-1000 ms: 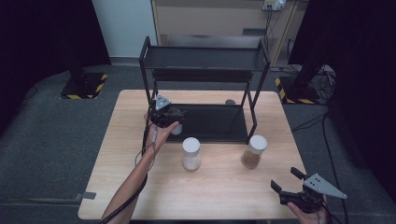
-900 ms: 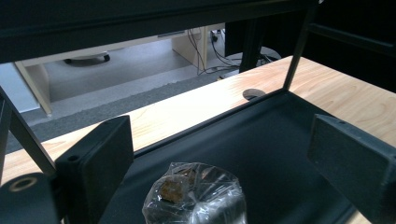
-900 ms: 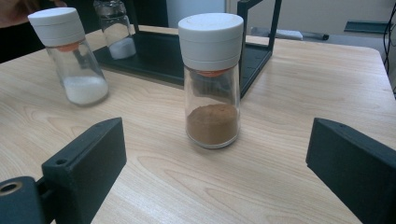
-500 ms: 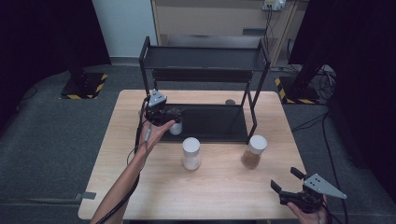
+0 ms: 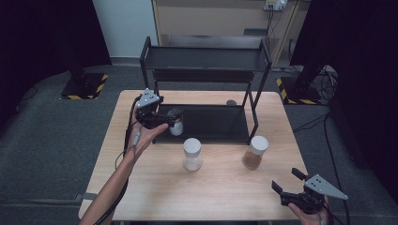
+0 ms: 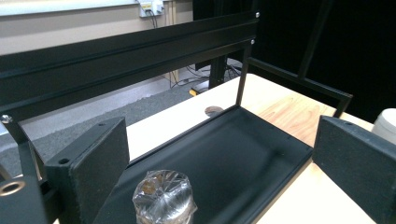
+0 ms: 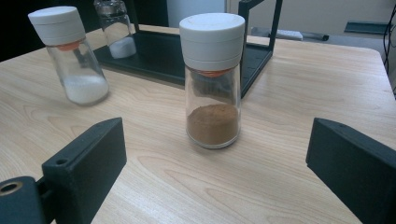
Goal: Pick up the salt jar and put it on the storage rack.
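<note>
Left gripper (image 5: 170, 116) hovers over the left end of the black rack's (image 5: 206, 58) lower tray (image 5: 220, 123), its jaws spread wide; they have just been opening. The small clear jar (image 5: 176, 126) stands upright on that tray, below and between the jaws. In the left gripper view its crinkled silver top sits low between the pads, touching neither.

With that jar set down, the next pick is probably one of the two jars standing on the table (image 5: 225, 187). The brown-powder jar (image 5: 255, 153) is upright, long axis vertical, just off the front right corner of the rack. From the right gripper (image 5: 287, 180), at the table's near right edge, it lies at about eleven o'clock in the high view. Those jaws are spread too, with nothing between them. The right gripper view looks straight at the jar, centred in the gap, so a level push forward should bracket its glass body below the white cap.

The white-powder jar (image 5: 192, 154) stands at about nine o'clock from the brown one, well apart. It is nearer the left gripper, at roughly five o'clock from it.
</note>
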### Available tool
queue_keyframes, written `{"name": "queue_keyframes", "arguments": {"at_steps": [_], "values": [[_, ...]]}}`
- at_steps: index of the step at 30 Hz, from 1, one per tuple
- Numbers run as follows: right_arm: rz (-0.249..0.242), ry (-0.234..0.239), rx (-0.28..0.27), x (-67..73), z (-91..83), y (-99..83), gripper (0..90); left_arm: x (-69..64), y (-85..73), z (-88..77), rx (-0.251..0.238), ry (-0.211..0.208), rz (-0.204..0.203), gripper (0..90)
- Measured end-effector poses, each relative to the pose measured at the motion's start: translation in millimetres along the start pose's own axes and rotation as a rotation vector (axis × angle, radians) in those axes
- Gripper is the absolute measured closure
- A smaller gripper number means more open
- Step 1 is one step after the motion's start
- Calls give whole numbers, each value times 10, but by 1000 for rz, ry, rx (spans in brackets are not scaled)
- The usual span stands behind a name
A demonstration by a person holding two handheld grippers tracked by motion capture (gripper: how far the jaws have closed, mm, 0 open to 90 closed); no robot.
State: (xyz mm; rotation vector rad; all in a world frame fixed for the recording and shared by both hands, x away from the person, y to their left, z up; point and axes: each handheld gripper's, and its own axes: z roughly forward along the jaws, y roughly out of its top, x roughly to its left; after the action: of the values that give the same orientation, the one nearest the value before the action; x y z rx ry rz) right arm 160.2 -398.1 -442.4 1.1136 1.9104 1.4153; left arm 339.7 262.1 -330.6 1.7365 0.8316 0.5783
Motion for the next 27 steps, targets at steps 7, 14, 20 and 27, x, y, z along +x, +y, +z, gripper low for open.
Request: {"name": "queue_keyframes", "arguments": {"at_steps": [7,14,20,27], "values": [[0,0,0,0,-2,1,53,-15,-11,-173,-14,-31,4,30],[-3,-1,1,2,0,2,53,-54,-67,-363,-37,-70,24,30],[-3,2,3,6,1,6,53,-83,-146,-513,-48,-96,31,30],[-6,-3,1,7,3,3,53,-119,-286,-704,-72,-117,36,30]]}}
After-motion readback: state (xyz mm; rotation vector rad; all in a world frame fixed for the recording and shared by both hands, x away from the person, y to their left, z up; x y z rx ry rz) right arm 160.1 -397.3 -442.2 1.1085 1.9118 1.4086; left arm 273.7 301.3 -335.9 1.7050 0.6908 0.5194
